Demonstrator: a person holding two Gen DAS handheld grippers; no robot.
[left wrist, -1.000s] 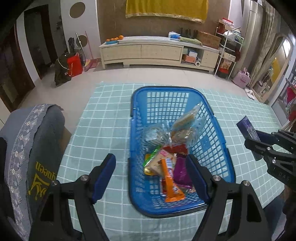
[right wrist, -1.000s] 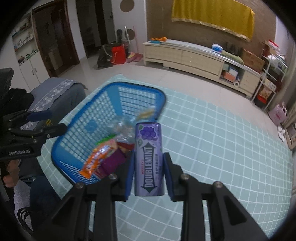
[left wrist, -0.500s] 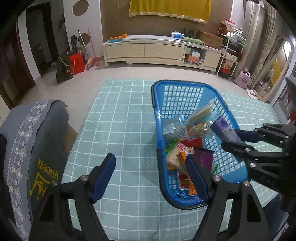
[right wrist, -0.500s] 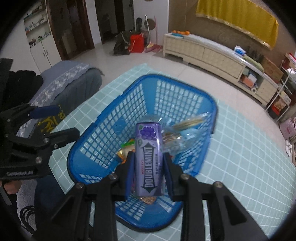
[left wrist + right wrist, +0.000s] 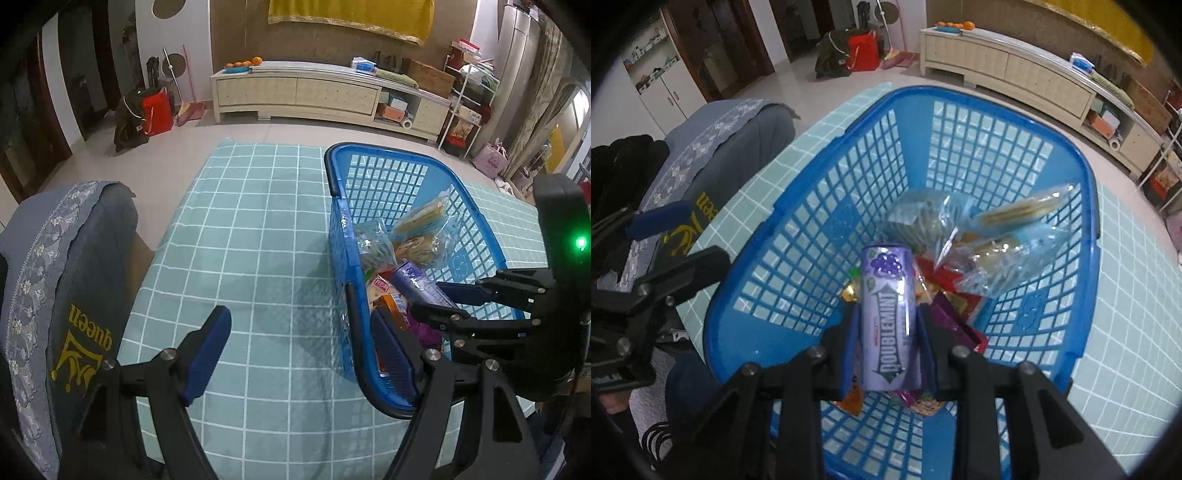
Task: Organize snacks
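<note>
Right wrist view: the right tool (image 5: pixel 889 338), low in the frame's centre, is clamped on a purple Doublemint pack (image 5: pixel 889 321), held lengthwise over the blue basket (image 5: pixel 820 206) and its snack packets (image 5: pixel 993 240). In the left wrist view, the left tool (image 5: pixel 306 354) hangs with fingers wide apart at lower centre, straddling the basket's near rim above the checked tabletop (image 5: pixel 240 236).

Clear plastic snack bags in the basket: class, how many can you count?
2, possibly more hidden. One clear bag lies at the middle of the blue basket; the other bag lies beside it toward the right wall.
</note>
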